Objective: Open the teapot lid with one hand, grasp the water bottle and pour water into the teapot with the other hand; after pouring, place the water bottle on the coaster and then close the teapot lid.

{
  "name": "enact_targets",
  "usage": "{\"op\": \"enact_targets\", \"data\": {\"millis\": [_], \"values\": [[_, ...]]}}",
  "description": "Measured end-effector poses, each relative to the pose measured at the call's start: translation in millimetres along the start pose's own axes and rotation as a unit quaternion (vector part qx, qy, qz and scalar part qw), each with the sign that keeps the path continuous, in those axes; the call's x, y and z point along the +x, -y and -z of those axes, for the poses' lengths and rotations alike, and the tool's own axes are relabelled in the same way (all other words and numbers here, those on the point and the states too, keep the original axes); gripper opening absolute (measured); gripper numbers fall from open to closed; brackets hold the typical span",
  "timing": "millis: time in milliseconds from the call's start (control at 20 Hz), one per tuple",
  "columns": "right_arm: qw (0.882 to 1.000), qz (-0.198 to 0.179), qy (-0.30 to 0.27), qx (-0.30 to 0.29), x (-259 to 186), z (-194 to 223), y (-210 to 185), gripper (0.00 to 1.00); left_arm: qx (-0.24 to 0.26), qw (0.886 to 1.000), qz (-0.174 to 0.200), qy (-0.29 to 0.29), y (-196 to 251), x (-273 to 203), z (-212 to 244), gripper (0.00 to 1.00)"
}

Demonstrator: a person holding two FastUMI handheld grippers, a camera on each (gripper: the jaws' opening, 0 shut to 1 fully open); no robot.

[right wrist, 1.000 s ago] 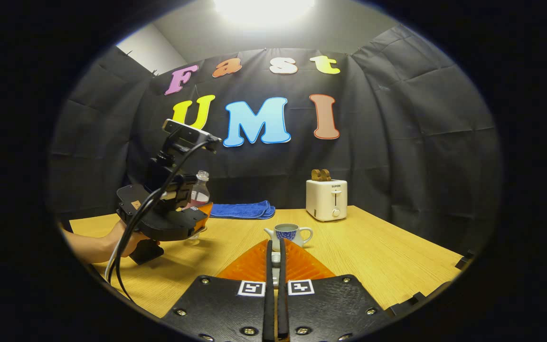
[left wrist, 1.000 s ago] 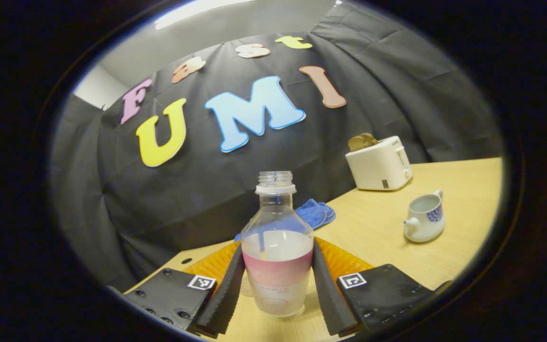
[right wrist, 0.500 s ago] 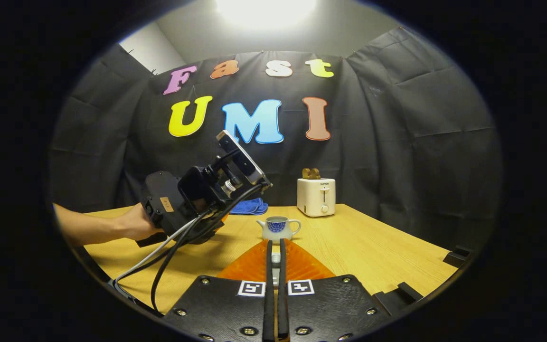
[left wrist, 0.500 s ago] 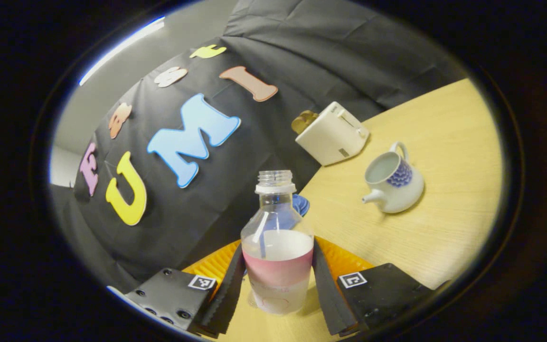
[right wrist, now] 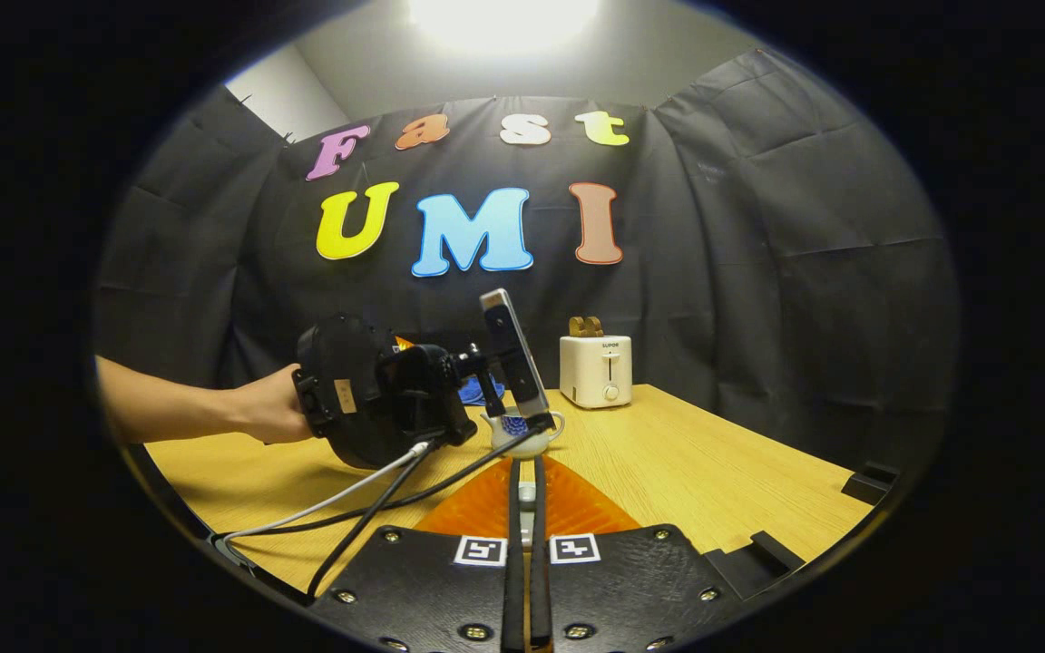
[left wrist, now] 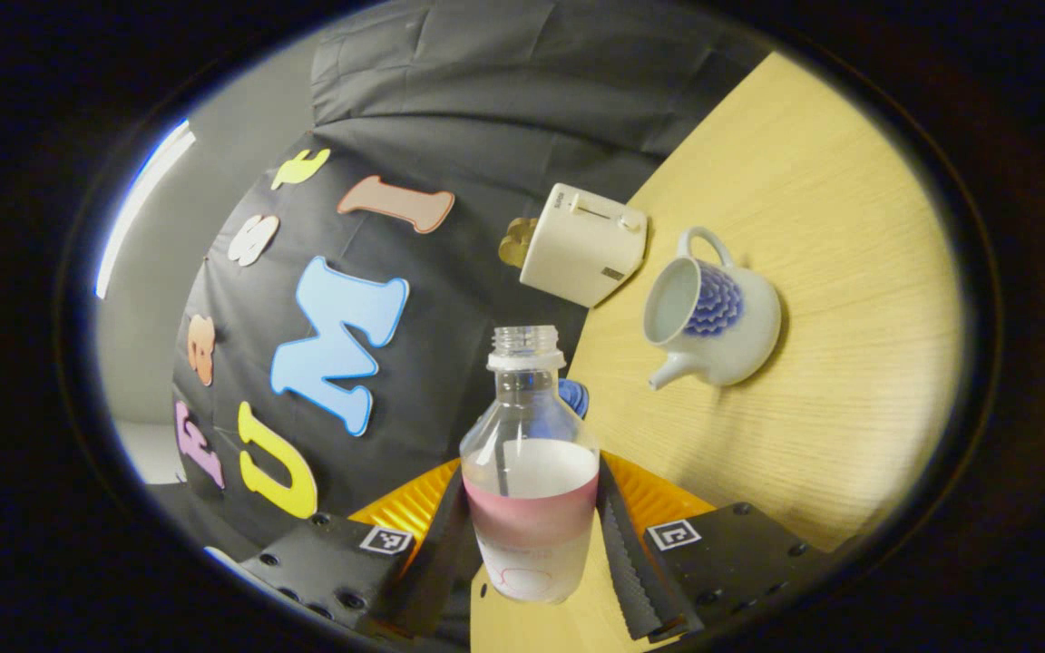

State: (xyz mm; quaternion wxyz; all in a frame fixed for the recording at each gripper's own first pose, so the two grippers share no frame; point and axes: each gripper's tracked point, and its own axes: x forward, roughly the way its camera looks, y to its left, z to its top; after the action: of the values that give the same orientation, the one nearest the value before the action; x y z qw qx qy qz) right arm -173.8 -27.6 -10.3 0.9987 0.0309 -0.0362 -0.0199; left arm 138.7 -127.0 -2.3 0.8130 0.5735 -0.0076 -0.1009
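Left gripper (left wrist: 532, 544) clamps the one water bottle (left wrist: 530, 490), uncapped, tilted near the one lidless teapot (left wrist: 713, 317). One toaster (left wrist: 584, 243) just behind teapot. Right gripper (right wrist: 527, 580) pressed together on something small, can't identify.

The left gripper (left wrist: 530, 544) now tips the water bottle (left wrist: 530, 472) much further sideways and carries it closer to the open teapot (left wrist: 711, 317), away from the table's edge.
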Motion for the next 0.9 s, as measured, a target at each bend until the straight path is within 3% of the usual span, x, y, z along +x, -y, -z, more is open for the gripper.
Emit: {"op": "enact_targets", "data": {"millis": [200,900], "values": [[1.0,0.001,0.0,0.0,-0.3,1.0,2.6,0.03,0.045,0.999,0.025,-0.01,14.3,8.7,-1.7,0.84],[1.0,0.004,-0.009,0.008,0.4,4.8,10.4,0.03,0.158,0.985,0.058,-0.025,27.7,15.4,-17.0,0.85]]}}
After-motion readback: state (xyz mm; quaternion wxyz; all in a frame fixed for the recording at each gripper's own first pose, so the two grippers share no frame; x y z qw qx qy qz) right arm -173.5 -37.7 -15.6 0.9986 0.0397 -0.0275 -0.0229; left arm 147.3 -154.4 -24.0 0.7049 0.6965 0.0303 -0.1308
